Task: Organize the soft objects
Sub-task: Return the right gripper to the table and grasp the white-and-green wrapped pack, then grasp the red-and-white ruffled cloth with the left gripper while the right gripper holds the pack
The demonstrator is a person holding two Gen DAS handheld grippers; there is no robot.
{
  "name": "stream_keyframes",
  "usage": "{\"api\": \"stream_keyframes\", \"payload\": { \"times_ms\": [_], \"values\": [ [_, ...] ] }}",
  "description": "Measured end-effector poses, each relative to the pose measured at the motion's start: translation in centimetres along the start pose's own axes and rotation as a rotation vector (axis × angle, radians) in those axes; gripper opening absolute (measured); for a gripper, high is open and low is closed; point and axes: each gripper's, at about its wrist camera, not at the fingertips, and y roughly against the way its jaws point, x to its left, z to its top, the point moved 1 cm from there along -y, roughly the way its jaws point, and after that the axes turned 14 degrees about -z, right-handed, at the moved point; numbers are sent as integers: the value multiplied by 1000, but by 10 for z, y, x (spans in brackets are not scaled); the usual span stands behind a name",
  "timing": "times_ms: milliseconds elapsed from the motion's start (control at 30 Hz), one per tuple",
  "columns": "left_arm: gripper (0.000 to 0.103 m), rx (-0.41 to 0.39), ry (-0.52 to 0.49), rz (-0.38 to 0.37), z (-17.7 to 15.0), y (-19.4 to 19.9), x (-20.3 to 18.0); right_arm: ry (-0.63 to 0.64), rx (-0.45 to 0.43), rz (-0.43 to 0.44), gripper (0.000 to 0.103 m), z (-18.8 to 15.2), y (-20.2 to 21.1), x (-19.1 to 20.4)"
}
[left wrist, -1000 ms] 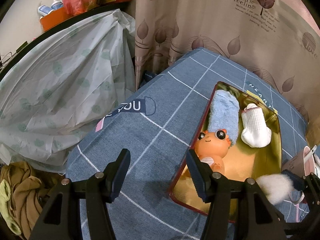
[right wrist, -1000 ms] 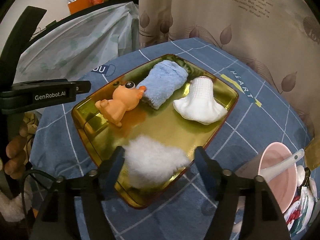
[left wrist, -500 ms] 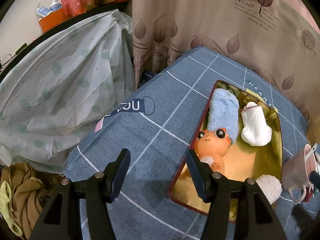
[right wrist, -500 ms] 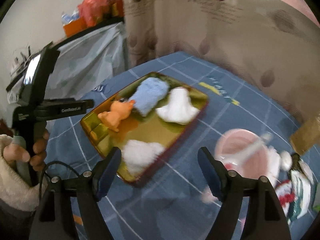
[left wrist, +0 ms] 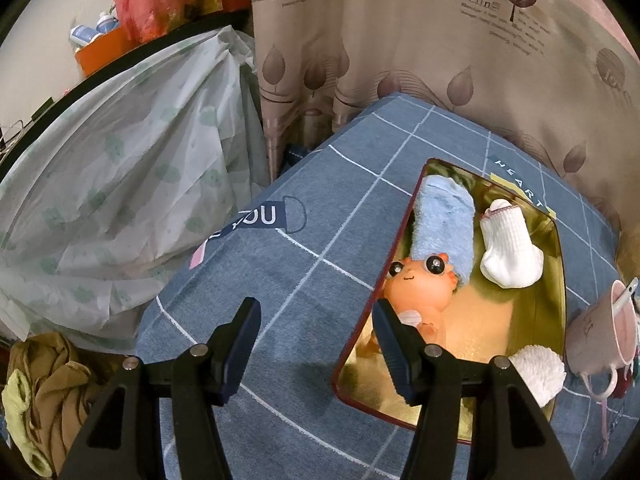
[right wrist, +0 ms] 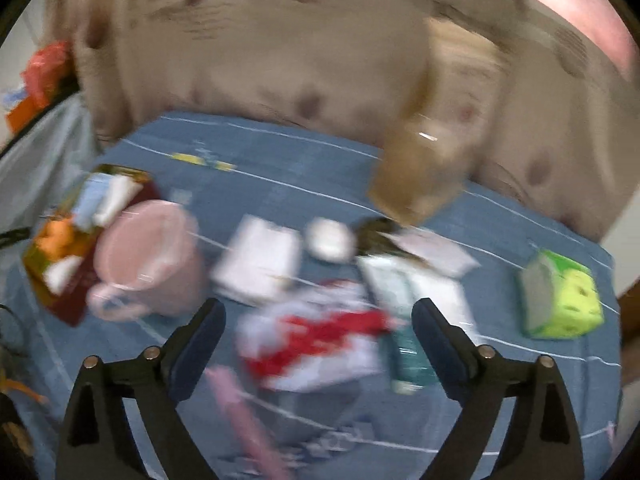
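Nearest you, your right gripper (right wrist: 318, 340) is opening its jaws wide with nothing between them, hovering over a blurred red-and-white fabric piece (right wrist: 320, 340) on the blue checked tablecloth (right wrist: 280, 152). Your left gripper (left wrist: 316, 344) is standing open and empty too, its right finger overlapping the near edge of the gold metal tray with the red rim (left wrist: 562, 292).

The risk: the right-wrist view is smearing with motion, so if you are closing now you may be pinching the teal-and-white packet (right wrist: 404, 320) beside the fabric, or clipping the pink ceramic mug (right wrist: 156, 256) just to its left and tipping its white spoon (left wrist: 626, 294). On the left, that finger may be nudging the tray.

Counting what is sitting in the tray: one orange rubber frog toy (left wrist: 420, 292), one rolled light-blue towel (left wrist: 444, 224), one white ribbed sock (left wrist: 510, 252), one white fluffy puff (left wrist: 538, 372). Four soft things there.

Farther out, one green sponge-like block (right wrist: 560, 300) is waiting on the cloth, well apart from the tray, with one brown paper bag (right wrist: 416, 176) near the leaf-print curtain (left wrist: 440, 60).
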Motion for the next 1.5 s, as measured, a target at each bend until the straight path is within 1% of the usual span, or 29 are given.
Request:
{"api": "stream_keyframes", "payload": {
  "times_ms": [100, 200, 333, 400, 467, 600, 700, 833, 900, 967, 1000, 1033, 1067, 1100, 1133, 1300, 1400, 1500],
  "values": [
    [59, -2, -13, -2, 0, 1, -3, 6, 33, -59, 98, -6, -23, -31],
    [59, 7, -32, -16, -1, 1, -10, 37, 55, -82, 100, -14, -44, -50],
    [59, 2, -94, -18, -2, 9, -27, 80, 75, -79, 100, -22, -68, -61],
    [59, -3, -134, -15, -4, 16, -38, 97, 75, -60, 100, -24, -76, -63],
    [59, 0, -175, -38, -7, 23, -50, 112, 74, -42, 100, -26, -84, -62],
    [59, 21, -262, -89, -13, 36, -82, 156, 64, -40, 100, -28, -98, -57],
    [59, 19, -310, -138, -14, 46, -108, 172, 48, -44, 100, -29, -108, -56],
    [61, 11, -389, -230, -13, 59, -156, 186, 25, -26, 100, -29, -120, -54],
    [61, 17, -434, -266, -15, 61, -181, 188, 12, -17, 100, -29, -126, -54],
    [61, 31, -491, -304, -20, 60, -209, 163, 0, 4, 100, -30, -128, -56],
    [61, 42, -514, -325, -23, 59, -222, 154, -2, 13, 99, -30, -129, -57],
    [61, 57, -539, -348, -26, 56, -236, 146, -9, 27, 95, -31, -128, -58],
    [61, 70, -563, -367, -30, 53, -250, 140, -15, 49, 90, -33, -127, -59],
    [61, 81, -584, -382, -34, 51, -263, 127, -13, 84, 78, -35, -126, -60],
    [61, 96, -609, -406, -38, 47, -276, 116, -10, 96, 76, -36, -125, -61],
    [61, 184, -691, -491, -60, 23, -331, 67, -4, 87, 73, -53, -114, -73],
    [61, 243, -725, -532, -72, 6, -355, 31, 8, 74, 71, -66, -106, -85],
    [61, 290, -742, -560, -81, -7, -371, -19, 22, 55, 70, -80, -98, -97]
  ]
}}
